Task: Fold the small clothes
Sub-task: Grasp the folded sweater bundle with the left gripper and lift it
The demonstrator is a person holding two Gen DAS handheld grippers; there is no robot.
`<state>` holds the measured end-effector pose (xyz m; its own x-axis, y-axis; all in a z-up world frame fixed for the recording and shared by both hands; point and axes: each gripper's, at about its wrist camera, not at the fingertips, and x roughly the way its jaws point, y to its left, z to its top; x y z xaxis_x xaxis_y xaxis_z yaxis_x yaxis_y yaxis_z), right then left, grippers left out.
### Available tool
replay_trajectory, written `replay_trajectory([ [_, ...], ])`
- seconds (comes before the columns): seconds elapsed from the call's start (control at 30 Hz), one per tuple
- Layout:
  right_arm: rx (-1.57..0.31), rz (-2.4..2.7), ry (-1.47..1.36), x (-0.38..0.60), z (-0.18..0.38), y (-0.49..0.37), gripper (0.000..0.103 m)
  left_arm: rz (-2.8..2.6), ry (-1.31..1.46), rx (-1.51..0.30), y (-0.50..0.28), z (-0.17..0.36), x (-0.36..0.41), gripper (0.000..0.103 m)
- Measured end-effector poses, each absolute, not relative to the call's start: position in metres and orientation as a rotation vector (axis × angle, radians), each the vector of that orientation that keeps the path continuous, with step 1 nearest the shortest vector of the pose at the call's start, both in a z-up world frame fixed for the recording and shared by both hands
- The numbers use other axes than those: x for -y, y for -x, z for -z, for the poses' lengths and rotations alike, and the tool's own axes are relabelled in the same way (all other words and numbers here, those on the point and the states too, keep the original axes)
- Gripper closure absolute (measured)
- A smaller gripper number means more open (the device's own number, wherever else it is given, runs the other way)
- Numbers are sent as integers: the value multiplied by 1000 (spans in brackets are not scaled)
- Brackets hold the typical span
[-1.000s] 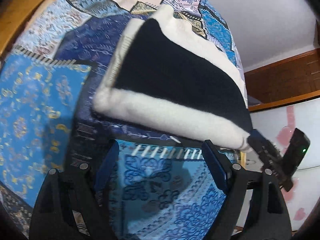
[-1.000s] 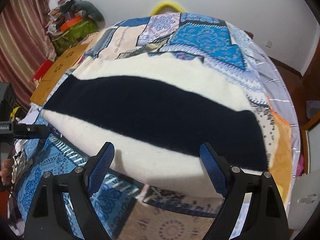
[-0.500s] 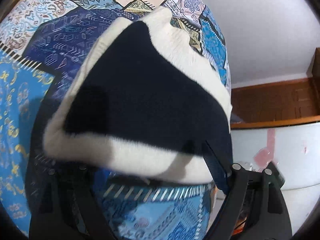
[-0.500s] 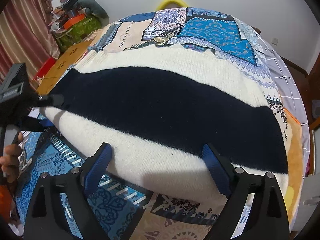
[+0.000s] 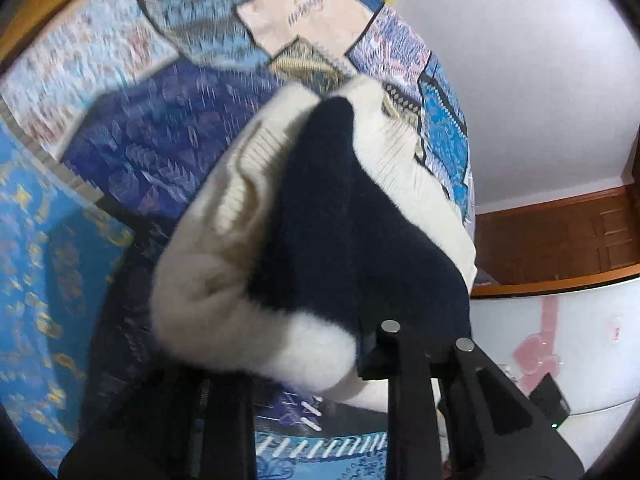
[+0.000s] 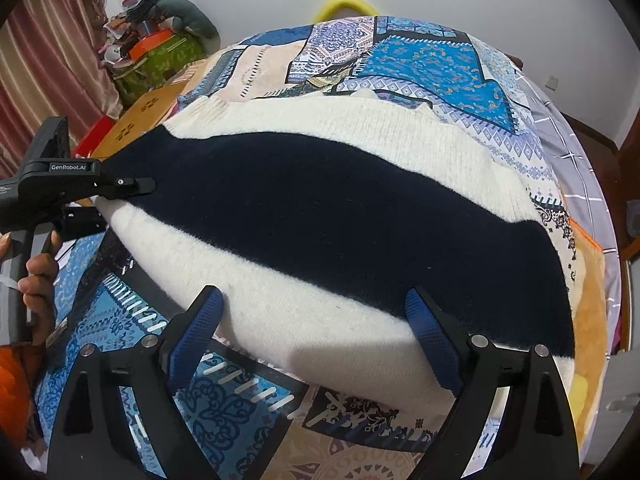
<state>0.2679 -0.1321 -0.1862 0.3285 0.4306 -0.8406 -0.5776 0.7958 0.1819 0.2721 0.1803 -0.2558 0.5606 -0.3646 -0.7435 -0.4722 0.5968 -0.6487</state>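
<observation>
A cream knit garment (image 6: 320, 208) with a wide navy band lies folded across the patchwork bedspread (image 6: 432, 60). My left gripper (image 5: 308, 364) has the garment's left end (image 5: 340, 220) bunched between its jaws, which are closing on it; the fabric there is lifted and crumpled. In the right wrist view the left gripper (image 6: 120, 200) clamps that end, one finger over the navy band and one under the cream edge. My right gripper (image 6: 312, 304) stands open at the garment's near cream edge, its blue pads (image 6: 208, 308) straddling the fabric without pinching it.
A person's hand (image 6: 40, 276) holds the left gripper's handle. A cardboard box (image 6: 148, 120) and a pile of clutter (image 6: 160, 40) sit beyond the bed's far left. A yellow ring (image 6: 344, 2) shows at the headboard. A white cabinet (image 5: 560, 320) stands beside the bed.
The left gripper moved in over the garment's left end and closed on it, bunching and raising the fabric. The right gripper crept up to the near edge and stayed open.
</observation>
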Motion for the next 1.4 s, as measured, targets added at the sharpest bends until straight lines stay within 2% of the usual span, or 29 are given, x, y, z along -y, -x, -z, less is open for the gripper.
replay_trajectory([
  [0.4, -987, -694, 162, 136, 167, -265, 12, -357, 724, -841, -241, 186, -243, 81],
  [0.63, -951, -682, 147, 141, 157, -266, 12, -428, 586, -786, -247, 153, -243, 81],
  [1.03, -1079, -651, 93, 157, 203, -274, 12, -209, 352, -714, -287, 90, -134, 81],
  [1.4, -1090, -672, 55, 159, 208, -275, 12, 26, 321, -766, -332, 87, -27, 81],
])
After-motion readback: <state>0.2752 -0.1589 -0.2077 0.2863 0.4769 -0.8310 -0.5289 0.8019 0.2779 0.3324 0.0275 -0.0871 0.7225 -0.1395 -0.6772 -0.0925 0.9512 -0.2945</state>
